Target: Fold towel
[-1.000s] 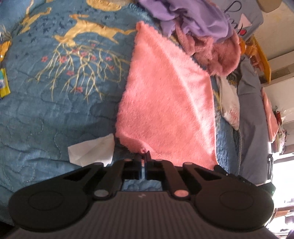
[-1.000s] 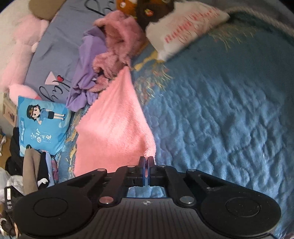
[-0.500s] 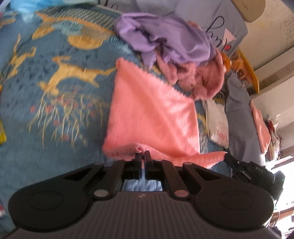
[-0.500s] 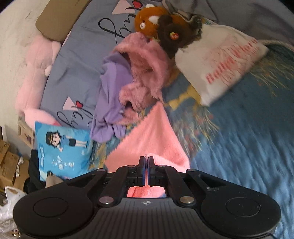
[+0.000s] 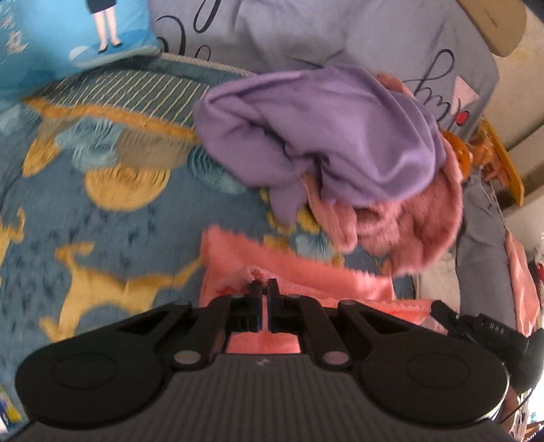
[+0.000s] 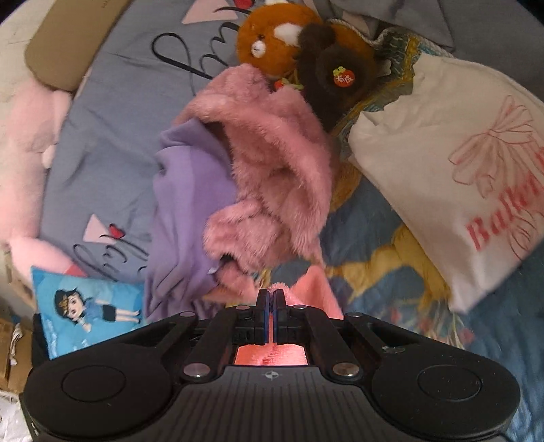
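Note:
A fluffy pink towel [image 5: 299,268] lies on the blue quilted bedspread [image 5: 102,221], doubled over on itself. My left gripper [image 5: 263,284] is shut on one towel corner, which bunches up at its fingertips. In the right wrist view my right gripper [image 6: 271,293] is shut on another corner of the pink towel [image 6: 318,289], with pink fabric showing between and beneath the fingers. Both held corners are over the towel's far edge, close to the clothes pile. The right gripper's black body [image 5: 482,329] shows at the lower right of the left wrist view.
A purple garment [image 5: 323,136] and a furry dusty-pink garment [image 6: 272,163] are heaped just past the towel. Further out are plush bears [image 6: 306,44], a white printed bag [image 6: 459,163], a blue cartoon cushion [image 6: 88,306] and grey pillows [image 5: 306,30].
Both grippers carried their towel corners forward toward the clothes pile, folding the near half over the far half. The flat towel seen earlier is now doubled.

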Demonstrator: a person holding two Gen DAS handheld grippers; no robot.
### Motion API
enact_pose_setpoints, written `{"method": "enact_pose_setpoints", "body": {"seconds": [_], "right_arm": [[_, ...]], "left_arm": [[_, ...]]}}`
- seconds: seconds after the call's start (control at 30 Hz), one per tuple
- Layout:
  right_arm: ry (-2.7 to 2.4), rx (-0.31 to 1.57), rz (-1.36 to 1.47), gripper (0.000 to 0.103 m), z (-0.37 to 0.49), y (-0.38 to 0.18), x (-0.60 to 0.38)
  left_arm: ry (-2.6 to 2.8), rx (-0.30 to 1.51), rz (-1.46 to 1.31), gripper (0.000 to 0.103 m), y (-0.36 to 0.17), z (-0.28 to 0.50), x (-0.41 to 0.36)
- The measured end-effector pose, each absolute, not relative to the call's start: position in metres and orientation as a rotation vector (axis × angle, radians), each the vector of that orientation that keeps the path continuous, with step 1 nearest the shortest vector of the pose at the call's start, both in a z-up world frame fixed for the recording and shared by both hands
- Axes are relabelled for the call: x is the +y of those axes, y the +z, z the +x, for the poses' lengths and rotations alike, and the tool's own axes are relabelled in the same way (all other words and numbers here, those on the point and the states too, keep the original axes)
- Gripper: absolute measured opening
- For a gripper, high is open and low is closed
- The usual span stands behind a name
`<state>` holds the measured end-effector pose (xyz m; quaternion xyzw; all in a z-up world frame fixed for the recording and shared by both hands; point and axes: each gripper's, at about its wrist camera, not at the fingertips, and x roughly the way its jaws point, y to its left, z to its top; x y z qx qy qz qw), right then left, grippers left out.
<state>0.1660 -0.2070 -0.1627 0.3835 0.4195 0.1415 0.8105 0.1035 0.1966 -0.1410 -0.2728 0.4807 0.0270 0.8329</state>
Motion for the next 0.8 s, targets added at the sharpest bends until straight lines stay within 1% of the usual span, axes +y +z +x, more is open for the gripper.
{"method": "enact_pose_setpoints", "body": {"seconds": [0.1,0.17,0.2,0.27,0.33,0.37,0.43,0.5,0.53,0.57,0.6,0.63,0.67,0.73,0.8], "right_arm": [[0.275,0.921,0.821,0.003,0.182,-0.171,-0.204],[0.244,0.924,0.816,0.009,0.189,-0.176,-0.203],[0.217,0.916,0.808,0.011,0.191,-0.178,-0.203],[0.2,0.878,0.794,0.018,0.191,-0.177,-0.205],[0.21,0.838,0.771,0.024,0.185,-0.172,-0.206],[0.22,0.822,0.748,0.025,0.181,-0.17,-0.206],[0.24,0.805,0.679,0.026,0.171,-0.163,-0.204],[0.255,0.791,0.598,0.03,0.156,-0.159,-0.204],[0.258,0.789,0.562,0.033,0.148,-0.159,-0.205],[0.261,0.785,0.526,0.035,0.141,-0.158,-0.206],[0.266,0.79,0.502,0.035,0.134,-0.16,-0.207],[0.271,0.8,0.488,0.038,0.127,-0.163,-0.21],[0.277,0.811,0.475,0.038,0.121,-0.166,-0.212],[0.299,0.842,0.479,0.039,0.11,-0.175,-0.216],[0.316,0.867,0.507,0.039,0.103,-0.184,-0.219]], "left_arm": [[0.085,1.038,-0.558,0.002,-0.145,0.131,0.195],[0.116,1.056,-0.521,0.003,-0.151,0.144,0.192],[0.131,1.064,-0.501,0.003,-0.154,0.15,0.19],[0.141,1.072,-0.464,0.003,-0.156,0.157,0.185],[0.136,1.072,-0.439,0.004,-0.155,0.163,0.179],[0.124,1.059,-0.437,0.005,-0.152,0.163,0.177],[0.102,1.016,-0.447,0.015,-0.142,0.159,0.175],[0.093,0.971,-0.451,0.016,-0.129,0.15,0.175],[0.089,0.952,-0.442,0.019,-0.123,0.144,0.175],[0.086,0.934,-0.432,0.022,-0.117,0.137,0.176],[0.085,0.922,-0.418,0.029,-0.112,0.129,0.176],[0.09,0.917,-0.404,0.032,-0.11,0.119,0.176],[0.096,0.914,-0.39,0.034,-0.107,0.11,0.176],[0.125,0.928,-0.37,0.043,-0.111,0.089,0.177],[0.179,0.956,-0.353,0.047,-0.121,0.068,0.178]]}}
